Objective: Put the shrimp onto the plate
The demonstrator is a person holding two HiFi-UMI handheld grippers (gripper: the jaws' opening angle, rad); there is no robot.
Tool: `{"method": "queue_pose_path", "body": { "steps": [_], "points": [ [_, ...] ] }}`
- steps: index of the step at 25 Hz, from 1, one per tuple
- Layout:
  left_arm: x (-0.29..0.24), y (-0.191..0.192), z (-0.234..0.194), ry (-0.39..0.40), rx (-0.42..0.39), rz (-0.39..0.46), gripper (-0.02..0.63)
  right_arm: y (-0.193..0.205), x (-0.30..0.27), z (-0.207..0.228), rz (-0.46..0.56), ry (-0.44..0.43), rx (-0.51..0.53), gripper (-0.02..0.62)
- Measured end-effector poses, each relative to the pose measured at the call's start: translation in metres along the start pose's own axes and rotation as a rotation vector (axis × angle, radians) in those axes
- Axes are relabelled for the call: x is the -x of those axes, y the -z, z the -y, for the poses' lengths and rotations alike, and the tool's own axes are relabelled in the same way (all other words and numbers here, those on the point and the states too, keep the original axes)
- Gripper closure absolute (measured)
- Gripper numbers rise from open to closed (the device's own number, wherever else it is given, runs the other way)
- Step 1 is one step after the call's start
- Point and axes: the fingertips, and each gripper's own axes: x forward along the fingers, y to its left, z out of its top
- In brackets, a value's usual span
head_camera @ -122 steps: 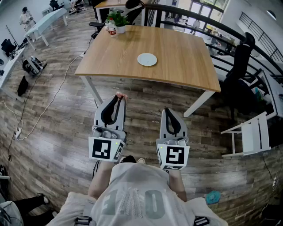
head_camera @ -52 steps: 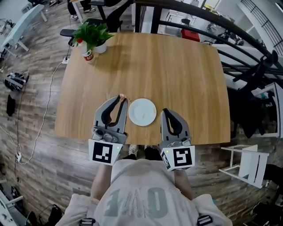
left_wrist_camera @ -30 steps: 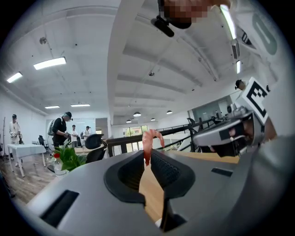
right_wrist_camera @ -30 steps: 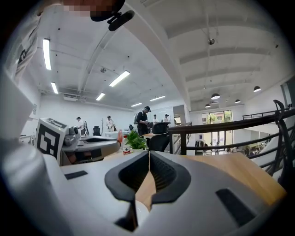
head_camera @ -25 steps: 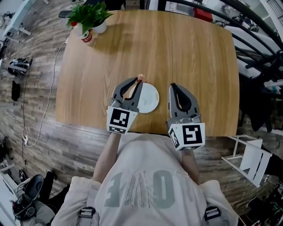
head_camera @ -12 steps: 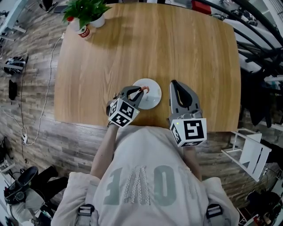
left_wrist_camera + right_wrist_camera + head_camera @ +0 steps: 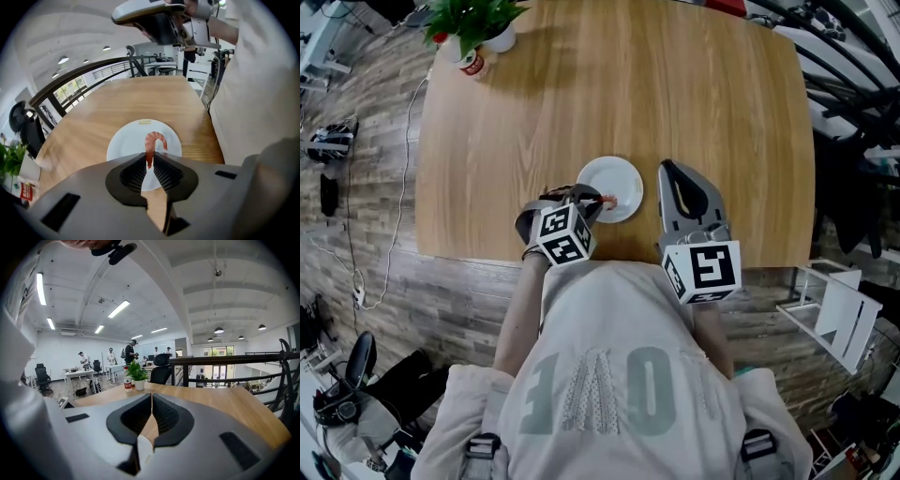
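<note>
Here, in the head view, the left claw (image 7: 592,200) reaches in from the lower left over the white plate (image 7: 614,173), clenched on the shrimp (image 7: 607,200). The shrimp shows as a small pink curl at the claw's tip, over the lower part of the plate, its length running rightward away from the claw. The plate sits near the lower edge of the wooden surface (image 7: 581,84), close in front of the person. Bare wood stretches above it to the potted plant (image 7: 469,19) in the upper left corner. The right claw (image 7: 667,167) lies just right of the plate, apart from it.

In the left gripper view, the shrimp (image 7: 152,143) has its thin end pinched between the jaws of the left claw (image 7: 149,159). Its long axis runs up the frame along the claw's own line, and the far end hooks over to the right. It hangs before the middle of the plate (image 7: 124,145); whether it touches the plate cannot be told. The surface (image 7: 136,98) is open wood all round the plate, with its edge close at the right.

In the right gripper view, the right claw (image 7: 151,401) is clenched with nothing between its jaws. It points across the surface (image 7: 225,404) toward the potted plant (image 7: 136,371) left of centre.
</note>
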Motion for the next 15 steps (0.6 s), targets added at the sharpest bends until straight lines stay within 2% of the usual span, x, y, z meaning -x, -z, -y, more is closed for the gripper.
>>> {"method": "queue_pose_path", "body": {
  "steps": [2, 6, 15],
  "points": [
    [-0.003, 0.001, 0.007, 0.044, -0.05, -0.026, 0.555, 0.002, 0.001, 0.0, -0.003, 0.003, 0.001, 0.574],
    [-0.012, 0.007, 0.023, 0.116, -0.042, -0.056, 0.555, 0.006, 0.007, 0.002, -0.009, 0.017, 0.0, 0.574],
    [-0.016, 0.003, 0.024, 0.112, -0.056, -0.049, 0.552, -0.002, 0.012, 0.022, 0.011, 0.077, -0.002, 0.574]
  ]
}}
